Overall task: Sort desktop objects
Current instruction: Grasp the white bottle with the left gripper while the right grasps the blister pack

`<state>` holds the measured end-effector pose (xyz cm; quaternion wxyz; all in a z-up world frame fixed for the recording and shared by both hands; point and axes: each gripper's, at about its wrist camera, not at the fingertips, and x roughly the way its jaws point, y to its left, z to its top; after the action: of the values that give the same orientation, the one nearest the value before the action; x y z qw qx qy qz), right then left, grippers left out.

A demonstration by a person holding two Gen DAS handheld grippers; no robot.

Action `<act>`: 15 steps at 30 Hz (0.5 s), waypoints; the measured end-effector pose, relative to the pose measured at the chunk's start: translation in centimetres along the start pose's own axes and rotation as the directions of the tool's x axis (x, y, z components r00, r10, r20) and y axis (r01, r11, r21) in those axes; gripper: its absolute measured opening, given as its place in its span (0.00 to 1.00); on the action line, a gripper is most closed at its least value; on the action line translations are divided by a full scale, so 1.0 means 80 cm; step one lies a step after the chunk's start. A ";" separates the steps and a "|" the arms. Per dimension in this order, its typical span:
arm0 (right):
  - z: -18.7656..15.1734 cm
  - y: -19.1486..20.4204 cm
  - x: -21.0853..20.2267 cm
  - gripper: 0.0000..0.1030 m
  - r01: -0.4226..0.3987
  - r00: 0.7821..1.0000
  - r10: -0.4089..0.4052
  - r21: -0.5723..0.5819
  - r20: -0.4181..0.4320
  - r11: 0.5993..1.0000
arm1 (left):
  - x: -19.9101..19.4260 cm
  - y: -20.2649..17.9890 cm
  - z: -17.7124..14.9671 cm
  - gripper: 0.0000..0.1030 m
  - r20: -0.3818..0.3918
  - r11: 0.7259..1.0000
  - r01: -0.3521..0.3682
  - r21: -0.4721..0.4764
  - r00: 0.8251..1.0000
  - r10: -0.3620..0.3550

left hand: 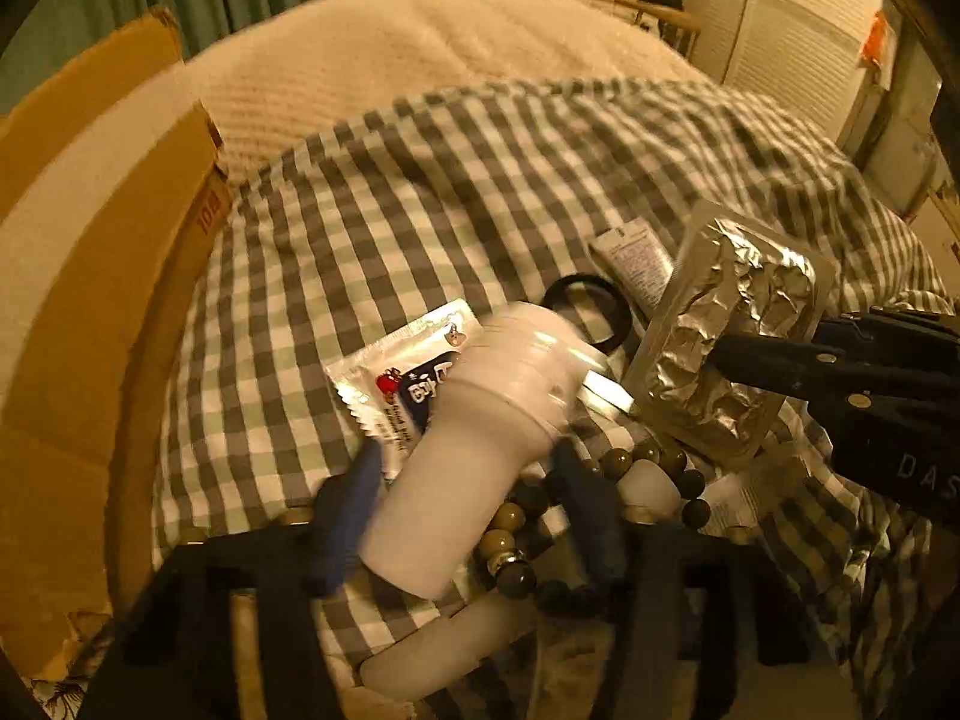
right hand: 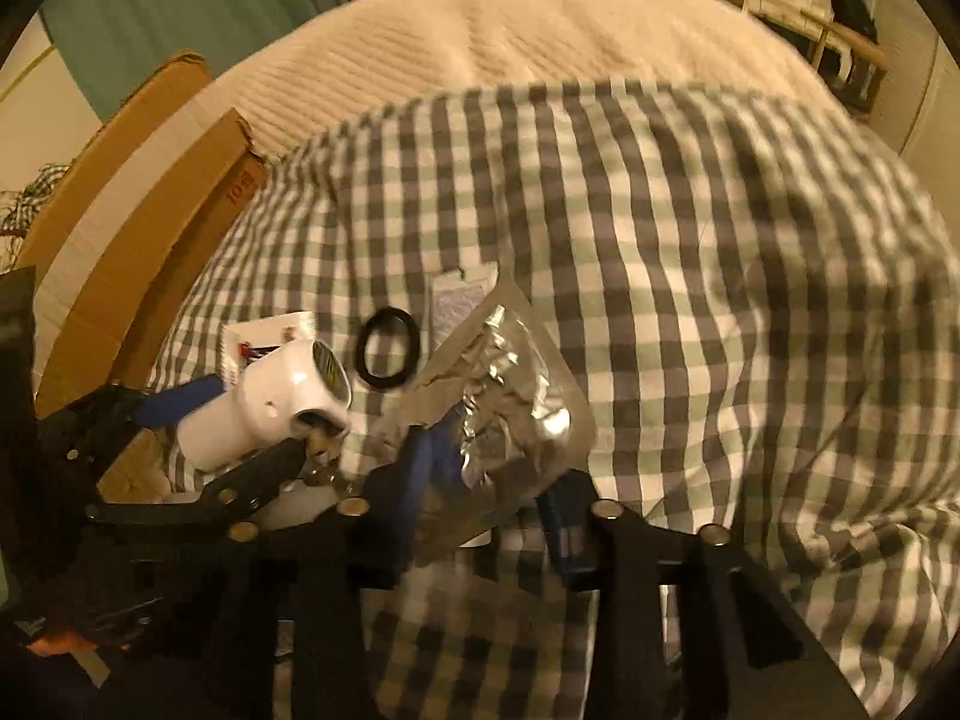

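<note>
My left gripper [left hand: 465,456] has its blue fingers on either side of a white flared handheld device [left hand: 480,420], pressing on its body. The right wrist view shows the same device [right hand: 270,402] at the left, tilted off the cloth. My right gripper [right hand: 489,468] is shut on a crumpled silver blister pack [right hand: 504,396], which stands tilted up. From the left wrist camera, that pack [left hand: 738,330] is at the right, with the right gripper's black finger against it. A bead bracelet [left hand: 516,534] lies under the device.
A grey checked cloth [right hand: 690,276] covers a cream blanket [left hand: 420,60]. On it lie a black ring [right hand: 387,357], a printed sachet [left hand: 402,378], a white tube [left hand: 636,264] and a white cylinder [left hand: 432,648]. A cardboard box [left hand: 90,300] lines the left side.
</note>
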<state>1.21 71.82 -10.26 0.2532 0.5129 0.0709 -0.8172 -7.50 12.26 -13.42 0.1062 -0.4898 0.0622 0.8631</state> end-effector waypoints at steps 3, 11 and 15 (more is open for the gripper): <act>-0.007 0.016 -0.014 0.17 0.009 0.999 -0.008 -0.014 0.045 1.000 | -0.012 -0.001 -0.013 0.43 0.020 1.000 0.013 0.020 1.000 -0.013; -0.012 0.039 -0.038 0.07 0.037 0.993 -0.031 -0.052 0.114 0.998 | -0.023 0.017 -0.012 0.33 0.045 0.998 0.044 -0.048 0.998 -0.042; -0.026 0.030 -0.053 0.07 0.014 0.993 -0.011 -0.024 0.117 1.000 | -0.028 0.028 -0.013 0.32 0.047 0.994 0.046 -0.098 0.998 -0.042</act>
<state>5.50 72.01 -7.21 0.2582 0.4606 0.0696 -0.8464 -6.06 9.60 -12.05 0.1023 -0.4761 0.0062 0.8734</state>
